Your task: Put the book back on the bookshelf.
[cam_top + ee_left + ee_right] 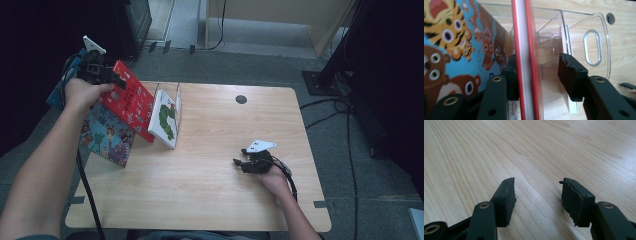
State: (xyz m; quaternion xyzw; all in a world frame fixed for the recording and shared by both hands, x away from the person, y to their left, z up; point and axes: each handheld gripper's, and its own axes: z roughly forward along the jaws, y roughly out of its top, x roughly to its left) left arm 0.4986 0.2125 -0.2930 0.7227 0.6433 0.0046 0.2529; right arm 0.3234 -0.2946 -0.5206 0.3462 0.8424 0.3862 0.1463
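- The left gripper is standing with its fingers spread around the thin red-covered picture book, one pad touching, the other clear: released, I judge.
- That book is leaning in the clear plastic book stand beside the white caterpillar book.
- The blue animal-print book is seemingly waiting outside.
- The right gripper is resting open and empty on the pale wooden worktop.

On the table, a clear rack is set at the far left. Three books are leaned in it: the caterpillar book rightmost, the red book beside it, the animal book leftmost.
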